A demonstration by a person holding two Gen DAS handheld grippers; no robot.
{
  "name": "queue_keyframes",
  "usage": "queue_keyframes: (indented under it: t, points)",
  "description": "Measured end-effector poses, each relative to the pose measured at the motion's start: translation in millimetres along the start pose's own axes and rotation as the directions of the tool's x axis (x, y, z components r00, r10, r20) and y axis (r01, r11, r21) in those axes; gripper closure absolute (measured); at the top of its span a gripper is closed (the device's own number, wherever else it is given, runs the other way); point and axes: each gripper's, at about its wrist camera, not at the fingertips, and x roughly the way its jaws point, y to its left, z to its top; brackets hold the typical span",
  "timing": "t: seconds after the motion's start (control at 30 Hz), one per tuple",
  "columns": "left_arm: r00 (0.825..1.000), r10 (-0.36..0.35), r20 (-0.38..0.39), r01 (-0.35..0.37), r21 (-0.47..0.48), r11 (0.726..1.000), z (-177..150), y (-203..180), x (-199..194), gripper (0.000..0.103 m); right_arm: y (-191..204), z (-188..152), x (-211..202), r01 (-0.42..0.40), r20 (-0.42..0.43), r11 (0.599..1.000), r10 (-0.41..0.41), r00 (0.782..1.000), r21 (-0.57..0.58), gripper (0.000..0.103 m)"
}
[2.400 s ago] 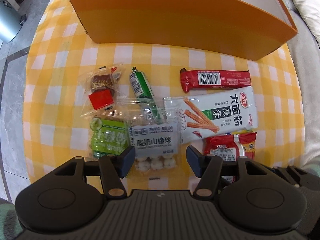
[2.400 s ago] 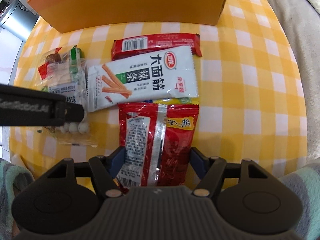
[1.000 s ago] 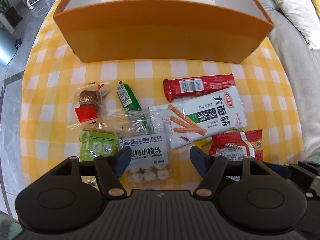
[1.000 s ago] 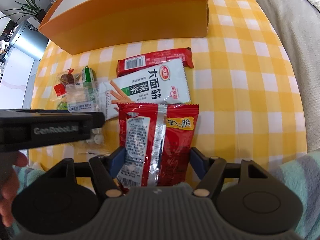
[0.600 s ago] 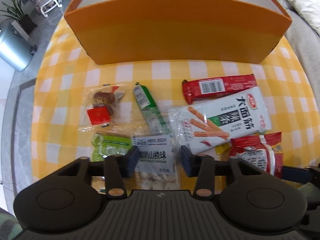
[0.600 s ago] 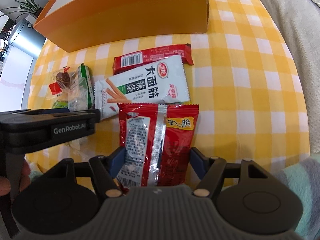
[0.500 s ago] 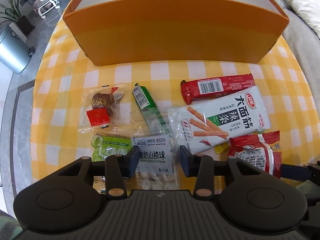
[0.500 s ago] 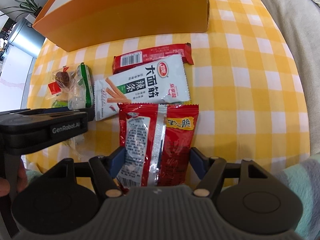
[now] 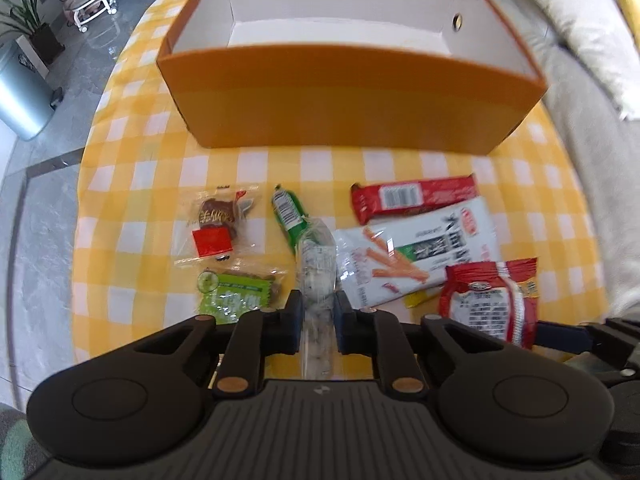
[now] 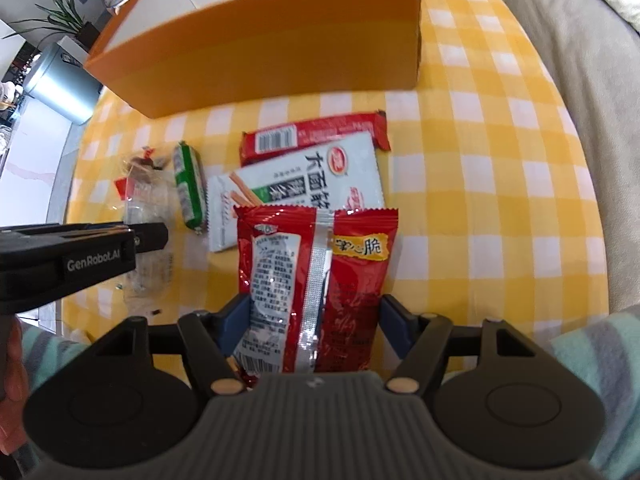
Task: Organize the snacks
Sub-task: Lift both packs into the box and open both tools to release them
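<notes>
My left gripper (image 9: pixel 316 312) is shut on a clear bag of white hawthorn balls (image 9: pixel 316 264), pinched edge-on and raised off the yellow checked cloth (image 9: pixel 132 240). My right gripper (image 10: pixel 314 316) holds a red snack bag (image 10: pixel 316 272) between its fingers. On the cloth lie a red bar (image 9: pixel 412 196), a white spicy-strip pack (image 9: pixel 420 256), a green sausage (image 9: pixel 288 212), a green packet (image 9: pixel 236 296) and a brown sweet with a red label (image 9: pixel 216 224). Behind them stands an orange box (image 9: pixel 340 92), its white inside bare. The left gripper (image 10: pixel 148 236) also shows side-on in the right wrist view.
A pale sofa and cushion (image 9: pixel 580 40) border the table on the right. A metal bin (image 9: pixel 20 96) and a potted plant (image 9: pixel 28 20) stand on the floor to the left. A yellow wrapper (image 9: pixel 416 300) peeks out under the white pack.
The left jaws closed on the clear bag and lifted it; it now hangs edge-on. The view rose, showing the box's inside. The right gripper and its red bag stayed put.
</notes>
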Motion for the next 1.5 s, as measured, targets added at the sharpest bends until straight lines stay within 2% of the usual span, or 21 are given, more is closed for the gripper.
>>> queue_keyframes:
  t: [0.17, 0.4, 0.63, 0.87, 0.97, 1.07, 1.27, 1.37, 1.5]
  points:
    - [0.998, -0.039, 0.055, 0.04, -0.015, 0.999, 13, 3, -25, 0.086, 10, 7, -24, -0.004, 0.049, 1.0, 0.006, 0.999, -0.031, 0.036]
    - [0.986, -0.09, 0.142, 0.094, -0.028, 0.995, 48, 10, -63, 0.086, 21, 32, -59, 0.017, 0.141, 0.996, -0.004, 0.99, -0.088, 0.036]
    - [0.972, -0.102, 0.211, 0.105, -0.001, 0.995, 98, 8, -86, 0.086, 27, 75, -85, 0.036, 0.218, 0.991, -0.007, 0.976, -0.132, 0.036]
    - [0.959, -0.123, 0.256, 0.121, 0.025, 0.992, 155, 12, -92, 0.086, 32, 135, -102, 0.042, 0.288, 0.985, 0.008, 0.958, -0.167, 0.036]
    - [0.959, -0.125, 0.253, 0.121, 0.029, 0.992, 178, 16, -82, 0.086, 36, 162, -104, 0.04, 0.313, 0.983, 0.018, 0.95, -0.18, 0.036]
    - [0.966, -0.133, 0.221, 0.13, 0.03, 0.991, 196, 20, -62, 0.086, 42, 189, -96, 0.04, 0.301, 0.98, 0.021, 0.953, -0.195, 0.036]
    - [0.98, -0.153, 0.129, 0.154, 0.004, 0.988, 211, 28, -7, 0.086, 50, 236, -44, 0.068, 0.23, 0.975, -0.018, 0.973, -0.213, 0.036]
    - [0.981, -0.18, 0.07, 0.182, -0.027, 0.983, 212, 32, 19, 0.086, 48, 247, -12, 0.075, 0.164, 0.975, -0.04, 0.986, -0.211, 0.036]
    - [0.983, -0.182, 0.009, 0.182, -0.044, 0.982, 212, 32, 46, 0.086, 42, 254, 22, 0.082, 0.103, 0.974, -0.061, 0.993, -0.211, 0.036]
